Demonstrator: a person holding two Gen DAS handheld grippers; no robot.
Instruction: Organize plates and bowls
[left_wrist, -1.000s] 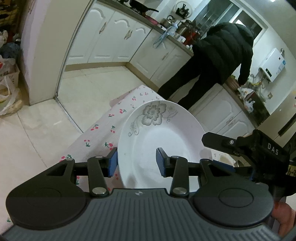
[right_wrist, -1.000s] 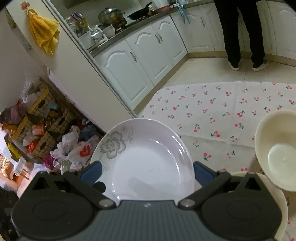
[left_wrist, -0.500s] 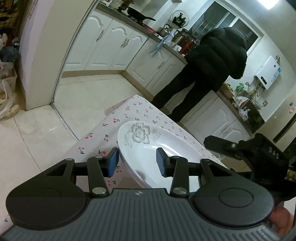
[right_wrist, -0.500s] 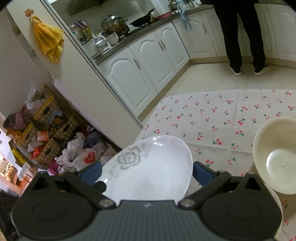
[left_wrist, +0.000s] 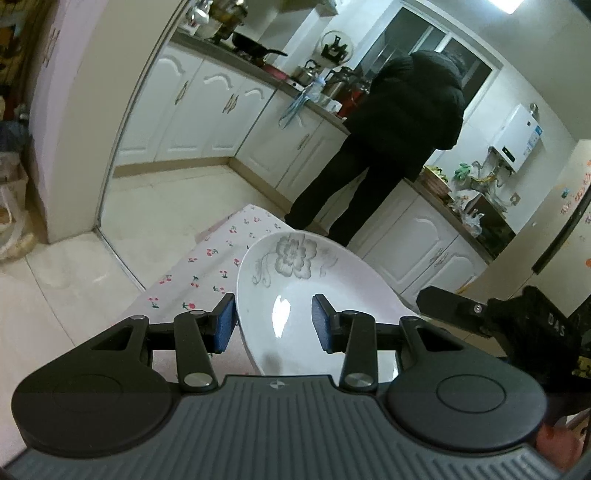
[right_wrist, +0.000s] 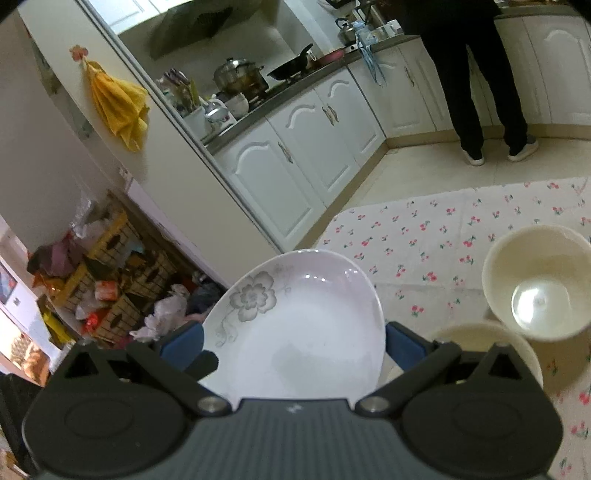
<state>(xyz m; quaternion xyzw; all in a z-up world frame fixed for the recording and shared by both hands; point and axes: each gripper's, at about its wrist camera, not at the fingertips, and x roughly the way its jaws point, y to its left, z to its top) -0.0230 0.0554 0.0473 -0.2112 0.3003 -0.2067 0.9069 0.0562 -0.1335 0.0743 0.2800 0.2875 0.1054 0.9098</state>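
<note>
A white deep plate (left_wrist: 295, 273) with a grey flower print hangs tilted over the cherry-print tablecloth (left_wrist: 207, 269), carried between both grippers. My left gripper (left_wrist: 273, 317) is shut on its left rim, one blue pad outside the edge and one over the inside. In the right wrist view the same plate (right_wrist: 303, 317) fills the gap of my right gripper (right_wrist: 293, 343), and both blue pads press on its edges. One of the right gripper's fingers (left_wrist: 450, 301) reaches the plate's right side in the left wrist view.
A cream bowl (right_wrist: 535, 280) sits on a second cream dish (right_wrist: 495, 343) on the tablecloth (right_wrist: 443, 229), right of the plate. A person in black (left_wrist: 406, 122) stands at the counter beyond the table. Bags and baskets (right_wrist: 110, 288) crowd the floor on the left.
The plate tipped from steep to flatter, then rose a little again. Both grippers swung with it and lifted slightly, so more of the kitchen shows. Both grips stayed the same.
</note>
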